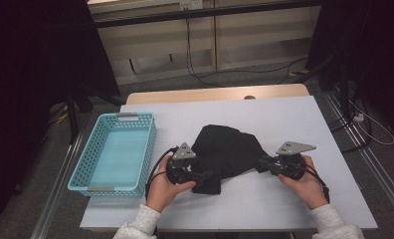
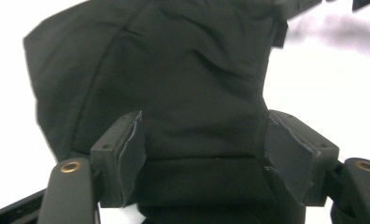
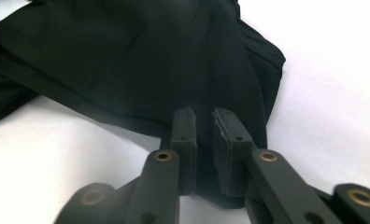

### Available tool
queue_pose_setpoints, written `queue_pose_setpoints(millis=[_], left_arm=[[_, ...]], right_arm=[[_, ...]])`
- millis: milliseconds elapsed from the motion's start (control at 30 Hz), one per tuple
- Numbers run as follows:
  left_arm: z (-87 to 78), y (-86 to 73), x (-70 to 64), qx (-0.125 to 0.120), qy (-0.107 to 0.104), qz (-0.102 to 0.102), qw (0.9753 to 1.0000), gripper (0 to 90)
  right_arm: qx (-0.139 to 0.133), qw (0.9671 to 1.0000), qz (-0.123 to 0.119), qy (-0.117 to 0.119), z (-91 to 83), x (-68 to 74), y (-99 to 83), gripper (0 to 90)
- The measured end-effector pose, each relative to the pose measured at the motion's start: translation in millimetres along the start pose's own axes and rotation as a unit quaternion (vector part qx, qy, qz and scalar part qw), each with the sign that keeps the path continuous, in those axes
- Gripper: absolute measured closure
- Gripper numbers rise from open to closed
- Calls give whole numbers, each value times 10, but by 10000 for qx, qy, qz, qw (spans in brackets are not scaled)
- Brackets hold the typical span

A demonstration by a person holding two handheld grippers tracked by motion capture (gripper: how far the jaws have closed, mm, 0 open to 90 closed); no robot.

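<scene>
Right tongs [image 3: 204,140] pinch crumpled black cloth [image 3: 141,60] (soft, matte).

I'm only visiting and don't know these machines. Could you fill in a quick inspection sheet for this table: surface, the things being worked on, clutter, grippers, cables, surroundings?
Surface: white table top, with a wooden edge at its far side.
Job's things: crumpled black garment lying mid-table; turquoise basket at the left, nothing seen inside.
Clutter: nothing seen.
Grippers: left gripper open, jaws standing either side of a fold of the garment; right gripper shut on the garment's edge.
Cables: black cable looping from the left gripper; wires on the floor beyond the table.
Surroundings: pale wall panels behind, dark stands at both sides, grey floor.
</scene>
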State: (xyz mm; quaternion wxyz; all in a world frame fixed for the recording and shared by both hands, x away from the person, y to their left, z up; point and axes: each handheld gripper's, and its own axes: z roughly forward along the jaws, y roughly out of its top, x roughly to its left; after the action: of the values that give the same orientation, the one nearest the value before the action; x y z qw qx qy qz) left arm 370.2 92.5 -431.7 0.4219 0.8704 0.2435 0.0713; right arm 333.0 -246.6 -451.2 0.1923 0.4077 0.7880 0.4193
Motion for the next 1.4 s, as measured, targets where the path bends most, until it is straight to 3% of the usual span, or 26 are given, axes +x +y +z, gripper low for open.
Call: queue_pose_setpoints(millis=[33,100,167,300,367,533,633,800,900,967,1033,1100,1133,1233,1267,1400], left_arm=[[19,-12,-4,67,-20,22,10000,313],[40,-36,-7,239,3,43,9997,342],[45,-53,5,299,1,2,9996,457],[-2,-60,60,358,24,-303,9989,754],[-48,-57,95,300,153,-440,9985,839],[-272,-31,222,-90,485,-740,9960,866],[-412,-23,298,-349,699,-926,9926,868],[-578,-45,405,-548,847,-1193,9877,870],[-586,-65,430,-569,893,-1253,9865,870],[-588,-69,435,-568,920,-1277,9859,870],[-610,-65,446,-606,980,-1304,9847,871],[-620,-66,449,-632,1018,-1313,9841,871],[-626,-65,452,-646,1026,-1335,9836,872],[-639,-61,456,-683,1055,-1351,9828,874],[-640,-56,453,-710,1024,-1382,9825,874],[-641,-13,424,-842,897,-1390,9826,875]], right_arm=[[-2,10000,-11,1,8,4,-1,743],[11,10000,-26,-15,9,6,-1,742],[17,10000,-43,-31,6,10,-3,684],[-10,9998,11,-185,-8,-2,-10,558],[-10,9998,54,-170,-17,-18,-16,544],[-57,9995,158,-262,-44,-31,-23,457],[-68,9998,148,-140,-43,-2,-26,444],[47,9999,-30,90,28,94,-33,402],[224,9991,-282,243,124,203,-33,399],[279,9988,-328,246,147,231,-33,399],[445,9973,-553,170,208,297,-36,413],[489,9969,-594,166,223,309,-38,417],[468,9970,-584,175,229,312,-40,460],[496,9973,-522,160,195,261,-25,775],[418,9979,-492,101,166,229,-16,818],[-37,9994,-315,-101,-66,91,97,833]])
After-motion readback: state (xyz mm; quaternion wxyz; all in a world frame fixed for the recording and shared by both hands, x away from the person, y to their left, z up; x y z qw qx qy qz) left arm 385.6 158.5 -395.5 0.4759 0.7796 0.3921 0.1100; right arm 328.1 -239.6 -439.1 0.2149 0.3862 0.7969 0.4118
